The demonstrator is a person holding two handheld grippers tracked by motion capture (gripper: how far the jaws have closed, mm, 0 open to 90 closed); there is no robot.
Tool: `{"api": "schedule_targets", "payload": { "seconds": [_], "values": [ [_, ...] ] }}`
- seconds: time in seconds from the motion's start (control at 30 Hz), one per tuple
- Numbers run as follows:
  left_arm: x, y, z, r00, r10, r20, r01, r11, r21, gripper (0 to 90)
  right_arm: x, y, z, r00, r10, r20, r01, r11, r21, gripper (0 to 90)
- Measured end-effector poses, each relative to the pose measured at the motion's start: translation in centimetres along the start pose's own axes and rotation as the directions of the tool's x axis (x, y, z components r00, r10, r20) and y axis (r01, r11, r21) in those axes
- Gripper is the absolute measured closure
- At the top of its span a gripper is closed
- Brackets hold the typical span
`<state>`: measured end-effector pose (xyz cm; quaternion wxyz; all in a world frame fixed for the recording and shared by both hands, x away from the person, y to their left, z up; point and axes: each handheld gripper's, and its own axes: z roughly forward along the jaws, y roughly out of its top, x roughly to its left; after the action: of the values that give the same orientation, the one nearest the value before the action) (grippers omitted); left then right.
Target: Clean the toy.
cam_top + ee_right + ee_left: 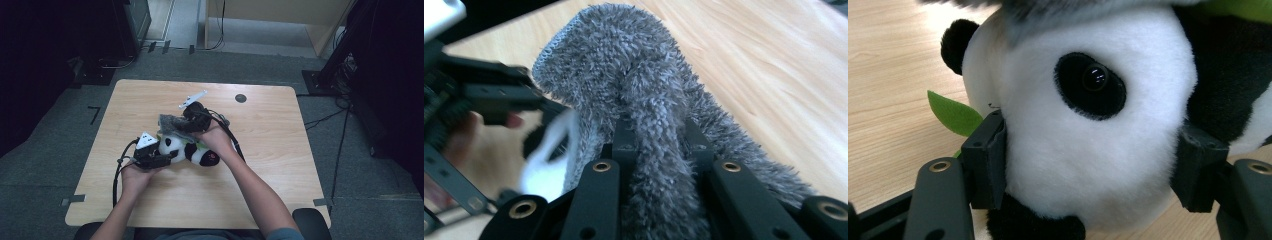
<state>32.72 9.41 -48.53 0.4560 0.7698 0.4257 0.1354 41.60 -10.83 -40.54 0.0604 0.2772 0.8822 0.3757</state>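
I see my left gripper (pixel 1093 165) clamped on the panda's (pixel 1088 150) white head, one pad at each side. A green leaf (pixel 953 114) lies beside it on the table (pixel 888 75).

A lab or test room is suggested: a bare wooden tabletop (pixel 150 200) on grey carpet (pixel 45 165), black equipment stands (pixel 345 45) at two o'clock, cables (pixel 325 119) trailed across the floor.

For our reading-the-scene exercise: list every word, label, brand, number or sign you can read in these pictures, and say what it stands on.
None: no readable text on the panda plush, the grey fluffy cloth, either hand-held gripper or the wooden table.
The red patch on the panda's foot is too small to tell whether it bears letters.
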Motion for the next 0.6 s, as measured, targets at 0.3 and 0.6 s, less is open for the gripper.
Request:
{"api": "schedule_targets", "payload": {
  "seconds": [0.3, 0.6],
  "values": [
    [0.0, 0.0, 0.0, 1.0, -0.008, 0.002, 0.008, 1.0, 0.002, 30.1, -2.0, -2.4, -2.8, 0.9974, 0.028, 0.067, -0.025, 0.999, -0.047, 75.6],
    [0.0, 0.0, 0.1, 0.9999, -0.013, 0.001, 0.013, 0.9999, 0.003, 30.2, -1.9, -5.0, -5.4, 0.9977, 0.033, 0.06, -0.028, 0.997, -0.075, 75.9]
  ]
}}
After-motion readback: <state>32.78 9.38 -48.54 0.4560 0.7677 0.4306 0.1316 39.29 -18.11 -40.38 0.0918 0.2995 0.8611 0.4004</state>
